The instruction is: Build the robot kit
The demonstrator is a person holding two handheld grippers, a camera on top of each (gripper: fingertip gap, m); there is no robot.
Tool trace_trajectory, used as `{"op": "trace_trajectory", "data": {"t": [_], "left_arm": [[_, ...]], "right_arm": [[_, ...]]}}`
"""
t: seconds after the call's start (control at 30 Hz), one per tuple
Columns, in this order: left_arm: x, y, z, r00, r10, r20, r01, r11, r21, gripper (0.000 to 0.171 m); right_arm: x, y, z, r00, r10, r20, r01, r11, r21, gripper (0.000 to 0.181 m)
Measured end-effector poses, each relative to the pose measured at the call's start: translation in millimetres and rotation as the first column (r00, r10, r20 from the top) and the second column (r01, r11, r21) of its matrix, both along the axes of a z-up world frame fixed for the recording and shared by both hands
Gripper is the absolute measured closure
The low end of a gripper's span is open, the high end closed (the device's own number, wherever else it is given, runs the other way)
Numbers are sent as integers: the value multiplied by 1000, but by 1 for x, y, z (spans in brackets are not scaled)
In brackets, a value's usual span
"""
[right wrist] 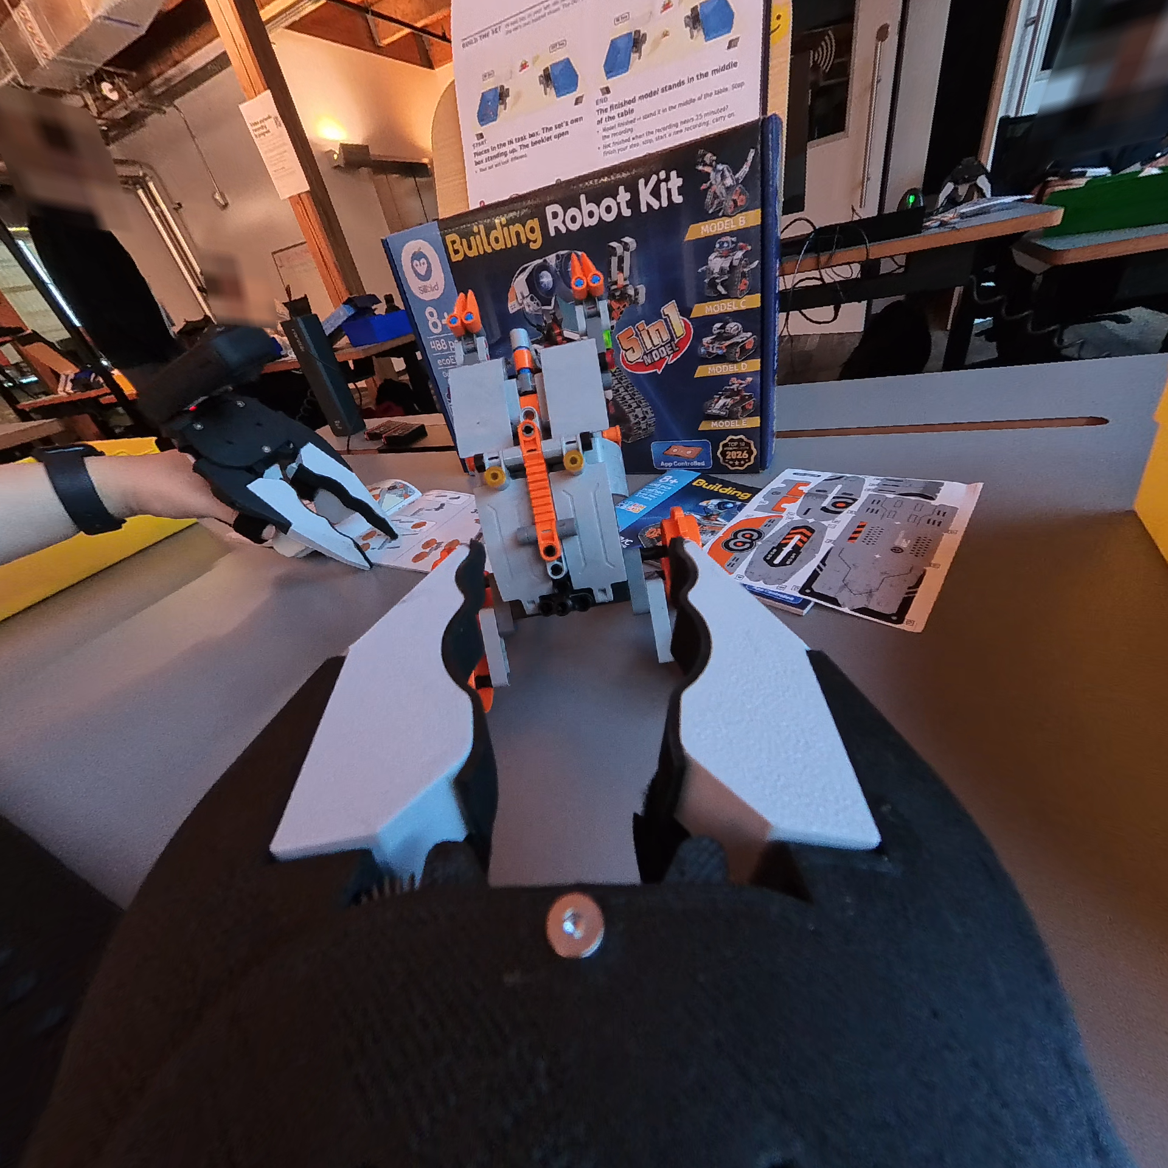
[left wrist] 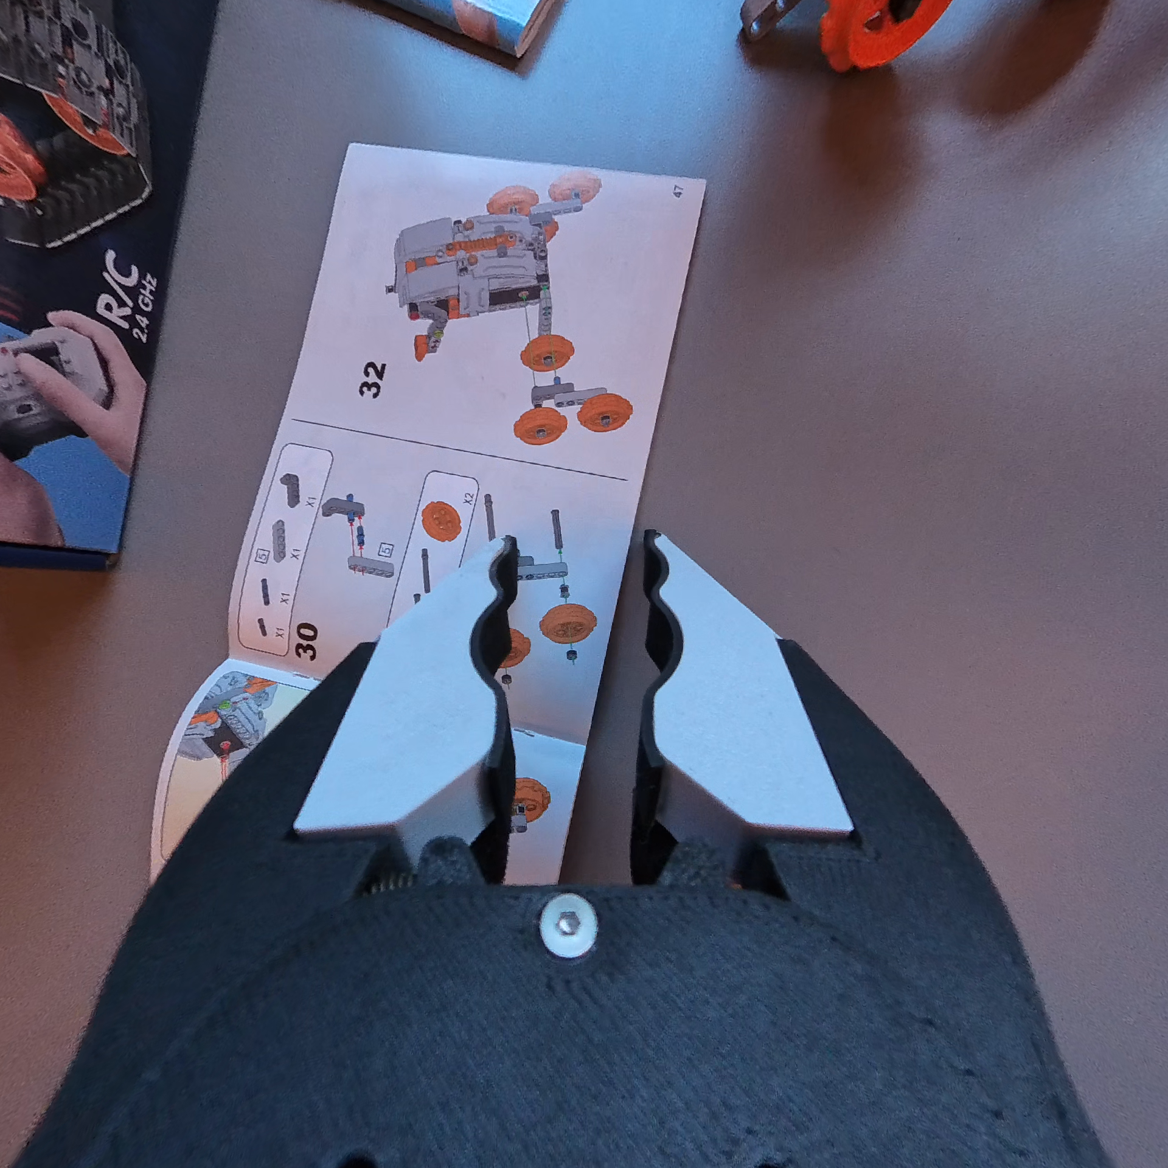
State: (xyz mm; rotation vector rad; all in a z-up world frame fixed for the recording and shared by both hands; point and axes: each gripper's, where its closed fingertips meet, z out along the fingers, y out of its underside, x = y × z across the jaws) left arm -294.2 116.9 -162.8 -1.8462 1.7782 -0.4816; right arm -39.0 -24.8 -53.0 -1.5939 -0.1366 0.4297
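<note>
Left wrist view looks down on my left gripper (left wrist: 575, 543), its white wedge-shaped fingers (left wrist: 436, 682) lined with wavy black pads, mounted in a ribbed black printed body. The jaws stand apart with nothing between them, poised over an open paper booklet (left wrist: 505, 316) that lies flat on the smooth grey table (left wrist: 916, 442); I cannot tell whether the tips touch the page. Its glossy pages show drawings of grey parts and orange wheels. Beside it to the left lies a dark blue cardboard box (left wrist: 69, 354), flat on the table. Near the top edge sits an orange toothed wheel (left wrist: 878, 31) on a grey piece.

My right gripper (right wrist: 575, 556) is also released, its fingers spread on either side of a plastic brick robot (right wrist: 537, 480), close to its lower legs, but I cannot tell if they touch. That model stands upright, built of blocky grey panels with an orange perforated beam down the middle, yellow pins and orange cone tips. Behind it a printed kit box (right wrist: 594, 303) stands upright. To the right lie a sticker sheet (right wrist: 853, 543) and a small closed booklet (right wrist: 682, 499). A yellow bin (right wrist: 82, 556) sits at the left edge; its contents are hidden.
</note>
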Motion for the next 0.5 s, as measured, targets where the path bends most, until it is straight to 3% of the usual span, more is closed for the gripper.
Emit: {"op": "trace_trajectory", "data": {"t": [0.27, 0.37, 0.5], "left_arm": [[-1, 1, 1, 1000, 12, -12, -13, 998, -63, 139], [-2, -3, 2, 1000, 0, 0, 0, 991, -133, 153], [-2, 0, 3, 999, 25, 39, -16, 978, -209, 160]], "right_arm": [[-11, 0, -4, 998, 34, 45, -33, 999, -22, 124], [-16, 2, -8, 996, 45, 71, -42, 998, -42, 124], [-19, 4, -7, 995, 50, 81, -47, 998, -36, 125]]}}
